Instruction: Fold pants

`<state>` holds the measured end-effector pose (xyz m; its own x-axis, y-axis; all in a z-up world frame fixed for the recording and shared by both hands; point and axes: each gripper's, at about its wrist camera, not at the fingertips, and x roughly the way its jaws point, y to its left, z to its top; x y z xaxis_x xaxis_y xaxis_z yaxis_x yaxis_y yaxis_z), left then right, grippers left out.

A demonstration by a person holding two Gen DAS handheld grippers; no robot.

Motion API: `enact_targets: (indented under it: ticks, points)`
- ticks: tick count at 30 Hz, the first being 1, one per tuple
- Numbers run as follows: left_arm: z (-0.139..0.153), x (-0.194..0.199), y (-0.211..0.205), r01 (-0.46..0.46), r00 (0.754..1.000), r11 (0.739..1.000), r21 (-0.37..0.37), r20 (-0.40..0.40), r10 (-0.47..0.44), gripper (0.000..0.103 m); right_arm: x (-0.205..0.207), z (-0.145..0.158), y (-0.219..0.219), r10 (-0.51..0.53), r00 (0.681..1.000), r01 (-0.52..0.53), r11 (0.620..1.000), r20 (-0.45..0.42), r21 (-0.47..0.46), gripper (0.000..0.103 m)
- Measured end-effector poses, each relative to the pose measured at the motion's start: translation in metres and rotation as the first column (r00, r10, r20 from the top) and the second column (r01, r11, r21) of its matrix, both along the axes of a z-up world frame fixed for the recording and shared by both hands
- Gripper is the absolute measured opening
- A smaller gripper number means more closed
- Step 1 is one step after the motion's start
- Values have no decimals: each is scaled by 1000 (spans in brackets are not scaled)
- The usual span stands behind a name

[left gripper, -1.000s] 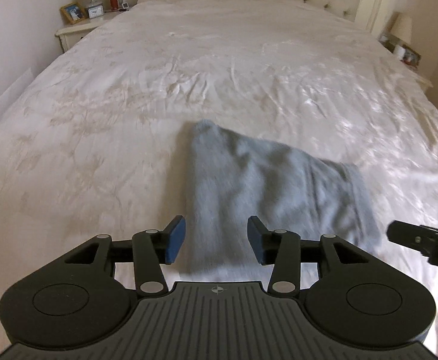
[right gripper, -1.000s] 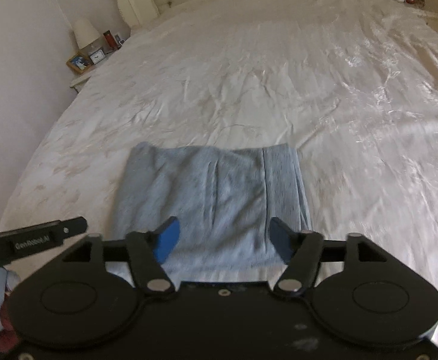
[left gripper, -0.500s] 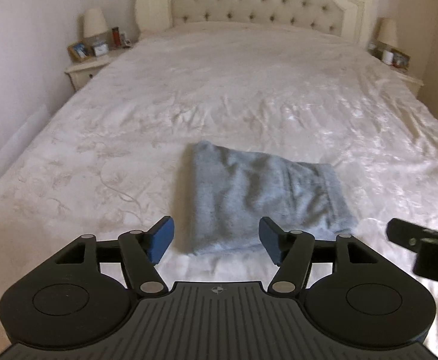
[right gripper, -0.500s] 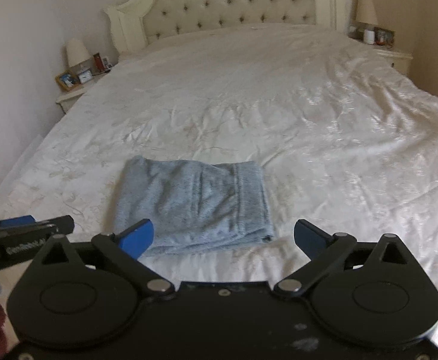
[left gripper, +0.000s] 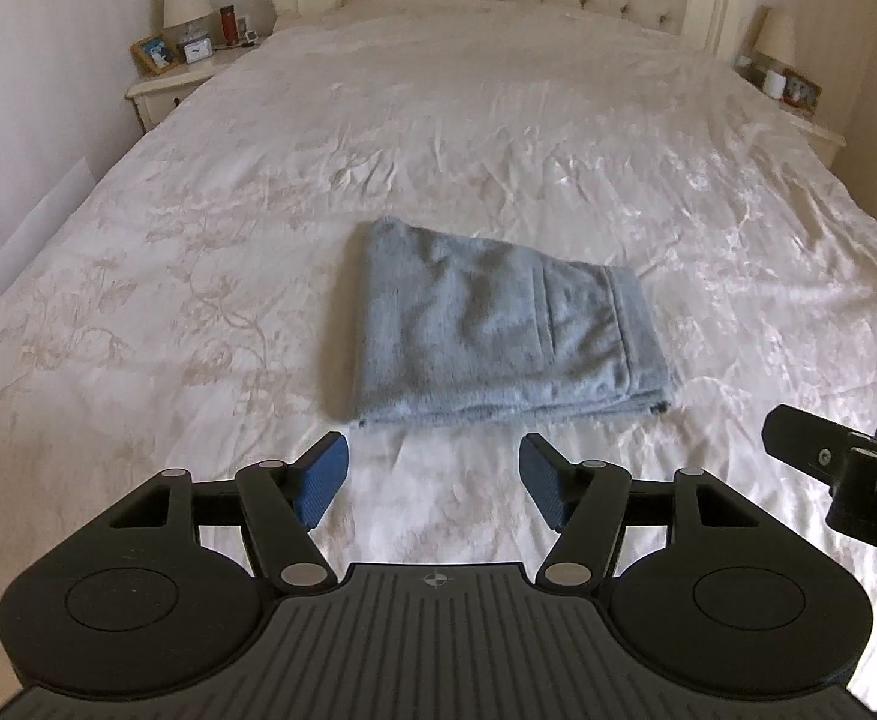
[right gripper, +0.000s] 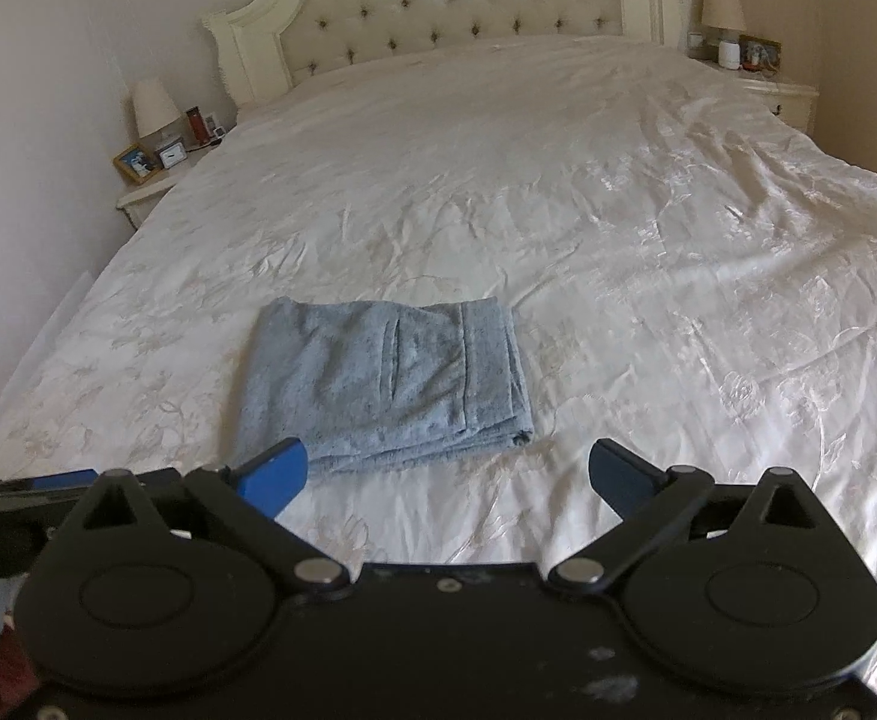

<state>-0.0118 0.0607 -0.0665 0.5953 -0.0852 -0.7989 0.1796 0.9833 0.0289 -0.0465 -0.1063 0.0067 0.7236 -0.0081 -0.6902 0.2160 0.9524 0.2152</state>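
From the left wrist, the left gripper (left gripper: 432, 483) hangs with its blue pads wide apart and empty just short of the grey pants (left gripper: 501, 336), which lie as a compact layered rectangle near the foot edge of the bed (left gripper: 198, 276), a sign the folding looks finished. From the right wrist, the right gripper (right gripper: 447, 477) is spread and empty too, clear of the bundle's near edge so nothing tugs it
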Motion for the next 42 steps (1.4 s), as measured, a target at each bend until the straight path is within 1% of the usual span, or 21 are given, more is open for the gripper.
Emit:
enact_targets:
  ticks: [10, 18, 25, 36, 42]
  points:
    - [3, -13, -7, -43, 999, 999, 10, -1, 43, 62, -9, 2, -5, 33, 999, -33, 999, 18, 24, 103]
    - [4, -17, -11, -46, 999, 999, 13, -4, 46, 62, -12, 2, -7, 51, 998, -52, 998, 24, 31, 103]
    - [1, -21, -17, -68, 998, 998, 10, -15, 68, 62, -12, 1, -8, 62, 998, -63, 997, 19, 42, 103]
    - [-1, -19, -19, -78, 997, 997, 18, -13, 78, 62, -5, -3, -10, 80, 997, -79, 995, 1, 58, 103]
    - [-3, -16, -23, -87, 996, 996, 22, -24, 88, 62, -1, -5, -10, 86, 996, -85, 994, -8, 64, 103]
